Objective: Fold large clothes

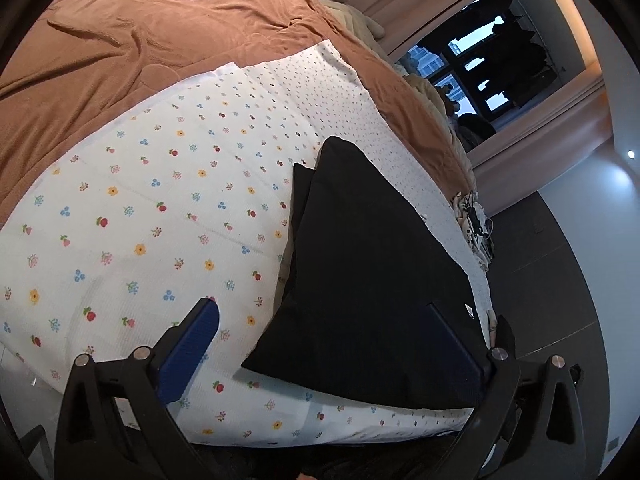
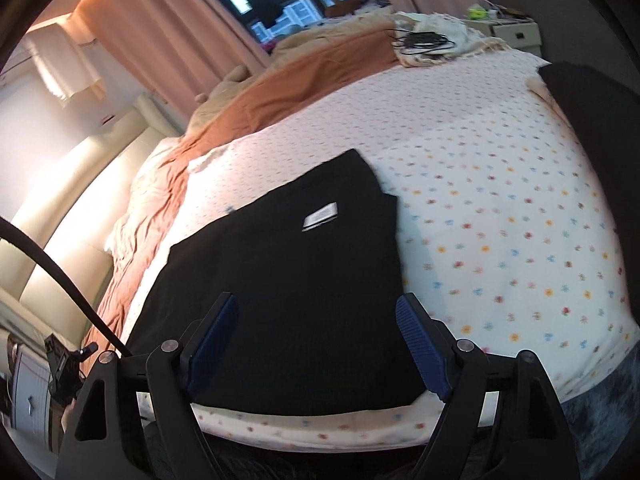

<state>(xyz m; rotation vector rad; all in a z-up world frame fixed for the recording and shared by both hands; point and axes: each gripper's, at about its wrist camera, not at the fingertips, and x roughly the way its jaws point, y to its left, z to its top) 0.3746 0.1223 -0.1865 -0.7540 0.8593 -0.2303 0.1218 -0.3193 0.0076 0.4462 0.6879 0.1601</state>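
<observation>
A black garment (image 1: 360,264) lies folded flat on the white flower-print sheet (image 1: 140,208) near the bed's front edge. In the right wrist view the garment (image 2: 288,280) shows a small white label (image 2: 320,218) on top. My left gripper (image 1: 324,324) is open and empty; its right finger (image 1: 452,344) is over the garment's near corner, its left finger (image 1: 192,344) over the sheet. My right gripper (image 2: 320,336) is open and empty, hovering above the garment's near edge.
An orange-brown blanket (image 1: 140,28) covers the far part of the bed. A cream cloth with black cables (image 2: 428,42) lies at a far bed corner. Curtains (image 2: 172,28) and a dark window (image 1: 492,52) stand beyond. Another dark item (image 2: 592,120) sits at the right.
</observation>
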